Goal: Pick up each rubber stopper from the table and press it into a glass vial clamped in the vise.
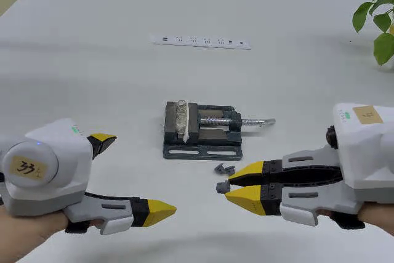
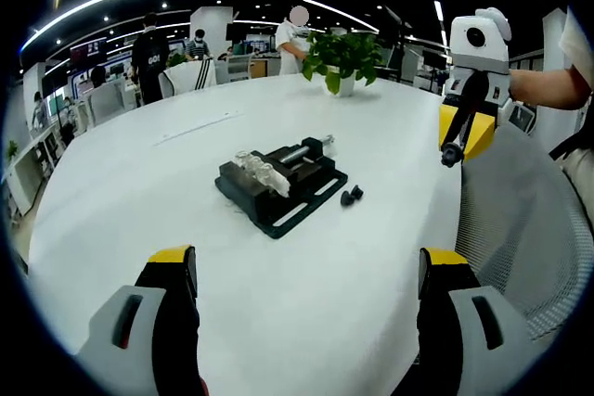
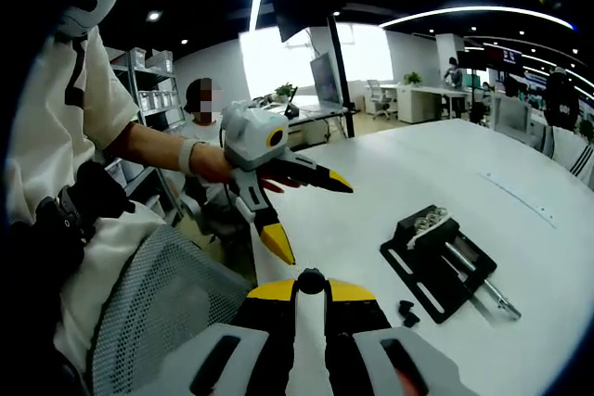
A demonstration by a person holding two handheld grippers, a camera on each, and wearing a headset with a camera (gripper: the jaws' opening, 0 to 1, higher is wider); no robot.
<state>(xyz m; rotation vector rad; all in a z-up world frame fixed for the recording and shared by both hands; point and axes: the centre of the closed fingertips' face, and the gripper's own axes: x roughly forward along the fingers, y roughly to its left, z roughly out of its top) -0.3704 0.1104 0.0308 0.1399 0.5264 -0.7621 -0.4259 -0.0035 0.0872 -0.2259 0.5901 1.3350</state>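
Head view has the vise (image 1: 203, 132) at the middle of the white surface (image 1: 92, 60). Its glass vials (image 1: 182, 117) are clamped upright at its 9 o'clock end, and the screw handle points toward 3 o'clock. Two spare stoppers (image 1: 225, 168) lie loose just off the vise's 5 o'clock corner. The right tongs (image 1: 233, 186), at 4 o'clock from the vise, are closed on a small dark stopper (image 1: 222, 187). They pinch it only at their very tips, and the left gripper view shows it lifted off the surface. The left tongs (image 1: 135, 174), at 7 o'clock, gape wide with nothing between them.

The thin tip grip is the main worry. Once the stopper meets a vial mouth, the push could roll it or squirt it out sideways. Which end of the stopper leads is too small to tell; if the broad end goes first, it will probably not seat.

The vials sit packed close together, so an off-centre press could lever the glass against its neighbours and chip or tilt it. Whether the vise is fixed down cannot be told, and a slanted push might slide it.

A low approach toward 10 o'clock passes over the spare stoppers and could scatter them.
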